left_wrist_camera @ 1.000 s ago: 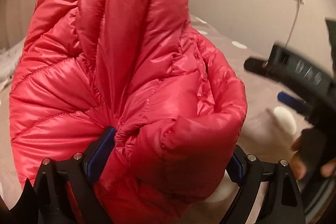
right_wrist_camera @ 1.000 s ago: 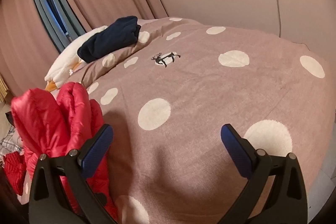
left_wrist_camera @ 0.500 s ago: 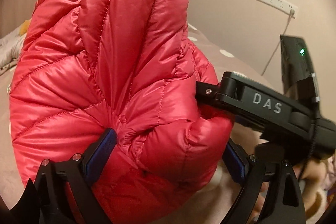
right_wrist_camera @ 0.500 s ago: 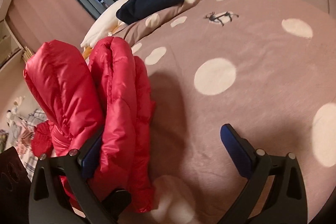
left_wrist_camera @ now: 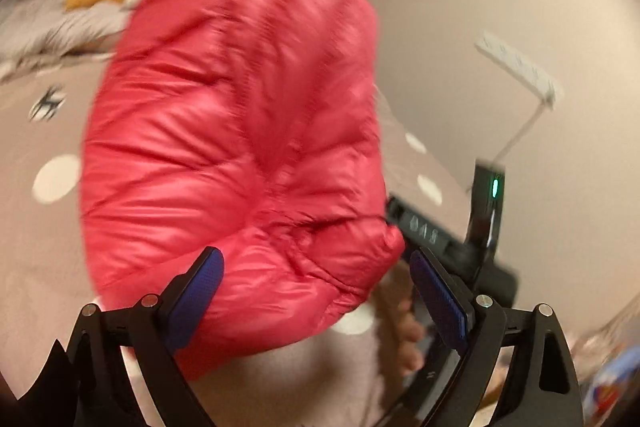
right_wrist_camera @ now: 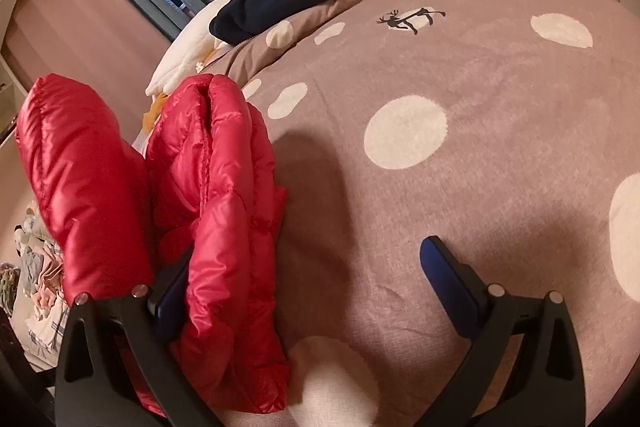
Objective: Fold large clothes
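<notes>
Red puffer jacket (left_wrist_camera: pixel 236 155) bunched between spread left gripper (left_wrist_camera: pixel 316 291) pads; right gripper (right_wrist_camera: pixel 304 291) wide, fabric against left pad.

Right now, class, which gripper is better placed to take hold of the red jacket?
Right. The red jacket already drapes over one finger of the open right gripper. The left gripper sits open too, its view blurred.
</notes>
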`<move>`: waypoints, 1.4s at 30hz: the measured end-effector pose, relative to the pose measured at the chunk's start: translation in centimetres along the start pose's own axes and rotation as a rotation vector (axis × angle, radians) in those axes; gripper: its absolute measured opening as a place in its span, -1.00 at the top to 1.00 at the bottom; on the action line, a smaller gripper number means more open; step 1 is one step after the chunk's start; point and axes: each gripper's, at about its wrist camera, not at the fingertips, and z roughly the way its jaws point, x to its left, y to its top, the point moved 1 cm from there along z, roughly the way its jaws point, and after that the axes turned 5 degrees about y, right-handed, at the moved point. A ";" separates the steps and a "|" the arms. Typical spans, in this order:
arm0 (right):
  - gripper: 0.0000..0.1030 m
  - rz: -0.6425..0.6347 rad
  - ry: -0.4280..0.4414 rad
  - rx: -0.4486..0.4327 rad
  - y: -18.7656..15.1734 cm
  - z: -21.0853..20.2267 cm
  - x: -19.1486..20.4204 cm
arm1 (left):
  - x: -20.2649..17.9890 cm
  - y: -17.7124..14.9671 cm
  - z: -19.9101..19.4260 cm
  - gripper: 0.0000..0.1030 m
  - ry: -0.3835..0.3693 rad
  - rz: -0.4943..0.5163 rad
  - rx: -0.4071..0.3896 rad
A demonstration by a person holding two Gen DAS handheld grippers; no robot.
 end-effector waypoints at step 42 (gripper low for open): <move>-1.00 -0.163 -0.238 -0.367 2.0 -8.5 6.0 | 14.0 8.2 4.3 -0.81 0.377 -0.304 -0.170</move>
